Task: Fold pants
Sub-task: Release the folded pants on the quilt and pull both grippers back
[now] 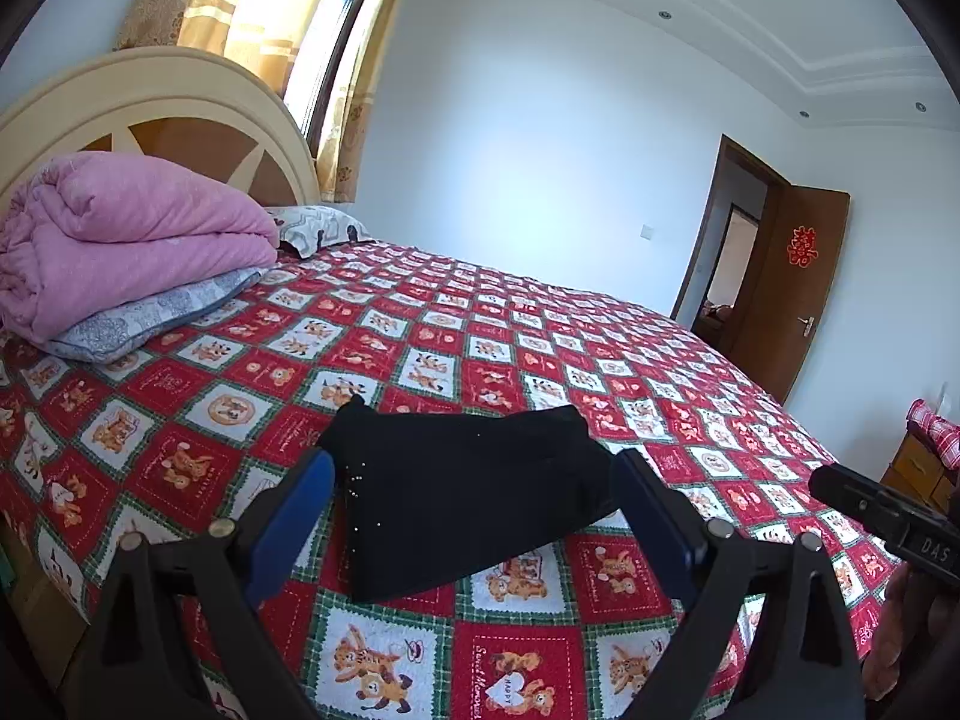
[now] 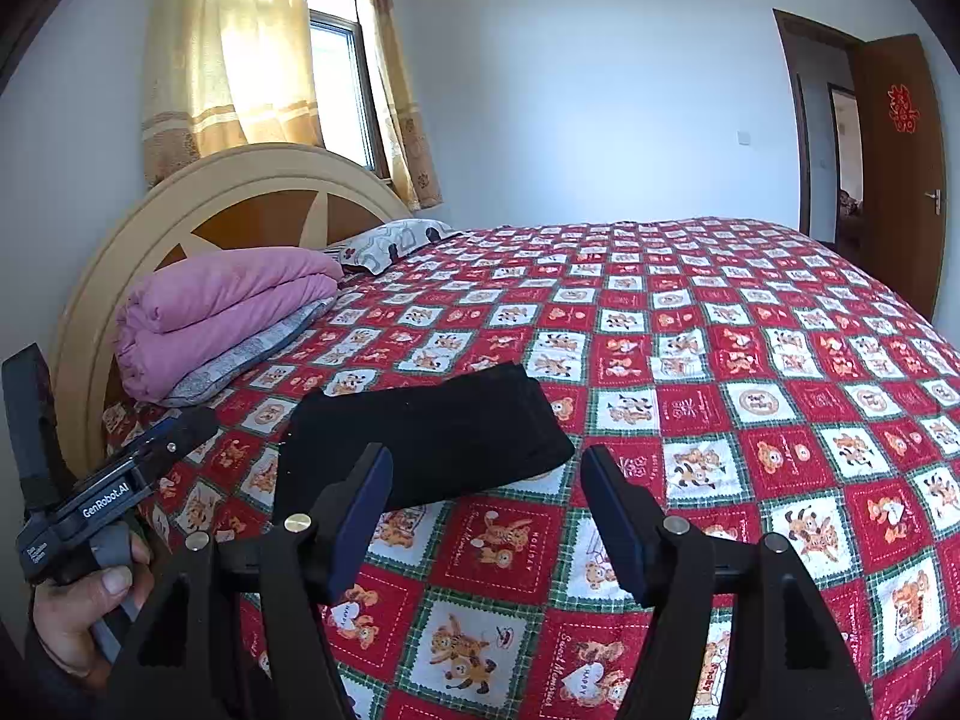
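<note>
Nearest in the left wrist view, the left gripper has its blue fingers spread wide with nothing pinched; the pants show between them but lie on the bed beyond the tips, untouched. The right gripper is likewise spread, a little less wide, and holds nothing, its tips short of the pants' near edge. A hand grips the left tool's handle at the left edge of the right wrist view.

Just past both grippers, the black pants lie on the bedspread near the bed's near edge, already folded into a compact, roughly rectangular bundle (the folding looks largely done, though that is a judgement). The cloth seems soft and light, limp rather than stiff; layers would likely slide or sag if lifted by one corner. A pinch through all layers at the two ends of a folded edge, one gripper each, would probably keep the bundle together.

Farther back sit a folded pink quilt, pillows, and the headboard; beyond them are a curtained window and an open door.
</note>
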{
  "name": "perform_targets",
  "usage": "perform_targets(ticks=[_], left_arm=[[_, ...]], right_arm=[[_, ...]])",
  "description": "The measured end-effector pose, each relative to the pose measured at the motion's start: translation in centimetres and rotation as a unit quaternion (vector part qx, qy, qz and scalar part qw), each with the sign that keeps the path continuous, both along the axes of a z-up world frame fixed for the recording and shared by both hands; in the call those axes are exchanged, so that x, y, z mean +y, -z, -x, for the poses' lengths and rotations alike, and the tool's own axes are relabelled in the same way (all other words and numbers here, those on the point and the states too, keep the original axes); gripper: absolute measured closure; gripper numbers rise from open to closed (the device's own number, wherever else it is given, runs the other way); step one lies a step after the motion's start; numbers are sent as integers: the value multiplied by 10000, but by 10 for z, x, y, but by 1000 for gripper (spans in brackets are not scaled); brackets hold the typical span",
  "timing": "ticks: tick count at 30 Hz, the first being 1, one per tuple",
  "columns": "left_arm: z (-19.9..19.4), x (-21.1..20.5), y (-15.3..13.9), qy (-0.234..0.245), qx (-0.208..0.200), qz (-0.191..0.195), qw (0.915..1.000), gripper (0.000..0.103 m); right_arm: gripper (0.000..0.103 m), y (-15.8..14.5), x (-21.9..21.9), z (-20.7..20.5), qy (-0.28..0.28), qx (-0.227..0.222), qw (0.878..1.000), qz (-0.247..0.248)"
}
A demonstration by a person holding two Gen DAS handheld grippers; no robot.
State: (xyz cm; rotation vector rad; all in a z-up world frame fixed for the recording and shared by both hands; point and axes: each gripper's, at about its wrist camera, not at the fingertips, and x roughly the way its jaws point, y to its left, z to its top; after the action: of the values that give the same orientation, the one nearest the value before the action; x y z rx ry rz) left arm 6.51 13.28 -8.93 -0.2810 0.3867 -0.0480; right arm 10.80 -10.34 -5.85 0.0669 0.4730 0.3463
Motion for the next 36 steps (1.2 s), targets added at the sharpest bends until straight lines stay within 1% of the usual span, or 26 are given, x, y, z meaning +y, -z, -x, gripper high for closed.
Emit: perform_targets(ticks=[3,7,13,15,19,21,26,28,34,36], left_arm=[[0,0,-1,-13,-10,-9,10000,6],[1,-1,-2,-55,-35,-45,10000,0],[1,-4,-3,-64,3,-103,9999,0],[1,-6,-3,-62,22,-171,9998,0],[0,-14,-7,-209,107,-523,9984,0],[4,-16,-10,-301,13,-668,9973,0],[9,-16,-18,-250,-157,-599,9978,0],[10,-17,-20,-241,-204,-643,9974,0],[10,-25,-23,-312,-249,-858,9955,0],[10,-27,-21,-307,-255,-872,9954,0]], right_arm=[[36,-2,4,4,-21,-38,10000,24],[36,-4,6,7,-54,-80,9999,46],[34,-5,7,10,-38,-110,9999,49],[34,-5,6,11,-18,-119,9999,34],[32,-6,3,13,41,-170,9998,16],[32,-6,2,13,58,-176,9998,5],[32,-5,1,14,75,-181,9998,8],[32,-5,0,14,81,-191,9998,2],[32,-4,-1,15,88,-204,9998,-6],[32,-4,-1,15,89,-196,9998,-5]])
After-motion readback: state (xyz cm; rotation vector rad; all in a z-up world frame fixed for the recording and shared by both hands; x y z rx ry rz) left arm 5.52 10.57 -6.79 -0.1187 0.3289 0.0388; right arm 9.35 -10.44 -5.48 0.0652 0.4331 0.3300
